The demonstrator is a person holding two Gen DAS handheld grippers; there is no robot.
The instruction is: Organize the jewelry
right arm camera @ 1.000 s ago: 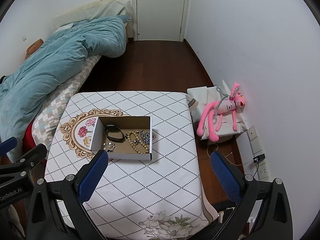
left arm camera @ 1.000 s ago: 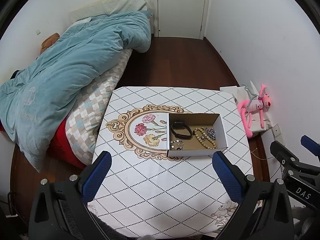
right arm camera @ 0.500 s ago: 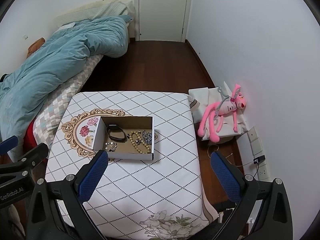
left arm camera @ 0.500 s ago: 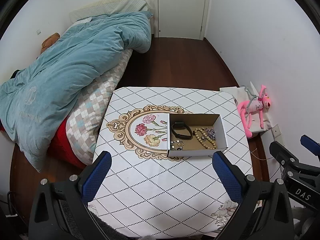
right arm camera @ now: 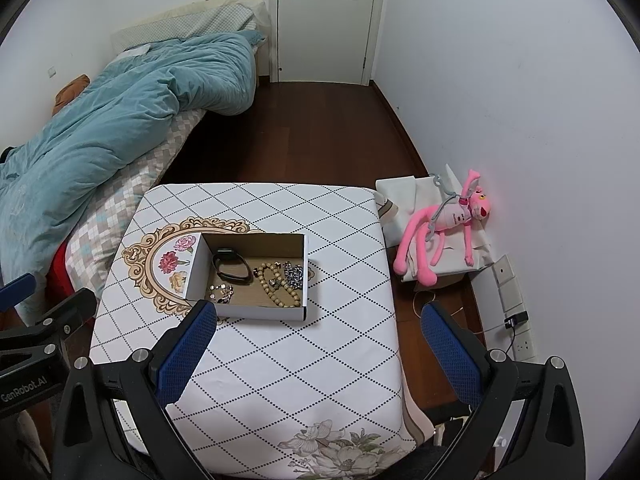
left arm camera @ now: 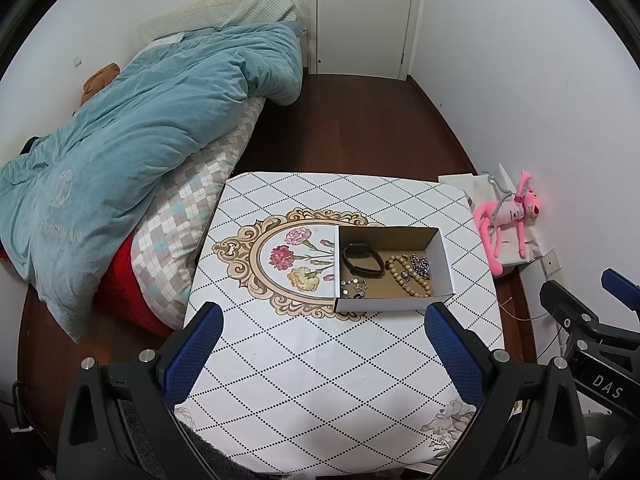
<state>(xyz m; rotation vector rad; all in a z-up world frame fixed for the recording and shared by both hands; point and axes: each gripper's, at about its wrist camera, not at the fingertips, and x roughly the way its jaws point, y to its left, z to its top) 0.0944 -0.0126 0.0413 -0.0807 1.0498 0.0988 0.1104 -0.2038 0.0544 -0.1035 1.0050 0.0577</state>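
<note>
An open white cardboard box [left arm camera: 444, 264] [right arm camera: 260, 312] sits on the table. Inside lie a black band [left arm camera: 362, 260] [right arm camera: 232, 268], a tan bead bracelet [left arm camera: 408, 280] [right arm camera: 276, 286], a silver chain [left arm camera: 421, 266] [right arm camera: 294, 274] and a small sparkly piece [left arm camera: 354, 288] [right arm camera: 220, 294]. My left gripper [left arm camera: 324, 360] is open and empty, held high above the table's near side. My right gripper [right arm camera: 316, 354] is open and empty, also high, to the right of the box. Each gripper shows at the edge of the other's view.
The table [left arm camera: 320, 380] has a white diamond-pattern cloth with a floral medallion [left arm camera: 280, 260]. A bed with a teal duvet [left arm camera: 140, 120] stands to the left. A pink plush toy [right arm camera: 444, 224] lies on bags by the right wall. A shut door [right arm camera: 324, 20] is at the back.
Both grippers have drifted slightly; the right wrist view shifted a little so the table and box sit further right in it. Nothing was gripped or moved.
</note>
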